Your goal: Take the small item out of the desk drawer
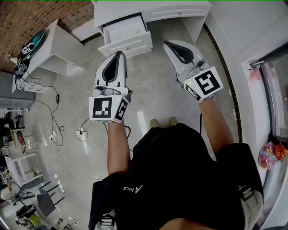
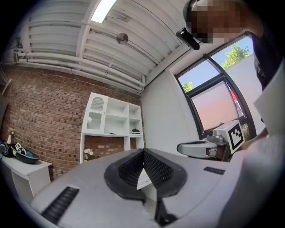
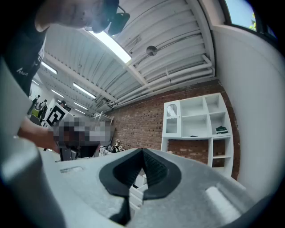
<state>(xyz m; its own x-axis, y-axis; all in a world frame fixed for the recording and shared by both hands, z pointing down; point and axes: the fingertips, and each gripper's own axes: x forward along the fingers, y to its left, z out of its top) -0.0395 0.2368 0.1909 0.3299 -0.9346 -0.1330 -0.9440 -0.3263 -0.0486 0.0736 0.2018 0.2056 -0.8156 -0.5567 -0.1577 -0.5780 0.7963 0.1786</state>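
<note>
The grey-and-white left gripper [image 1: 120, 54] and right gripper [image 1: 167, 44] hang over the pale floor [image 1: 153, 96], both with fingers clenched together on nothing. Just ahead, the white table's [image 1: 180, 8] white drawer [image 1: 123, 32] stands pulled open. I cannot make out the small item inside.

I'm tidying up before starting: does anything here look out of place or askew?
The desk drawer stands pulled out. Loose cables trail across the floor on the left. Nothing looks spilled or damaged.
</note>
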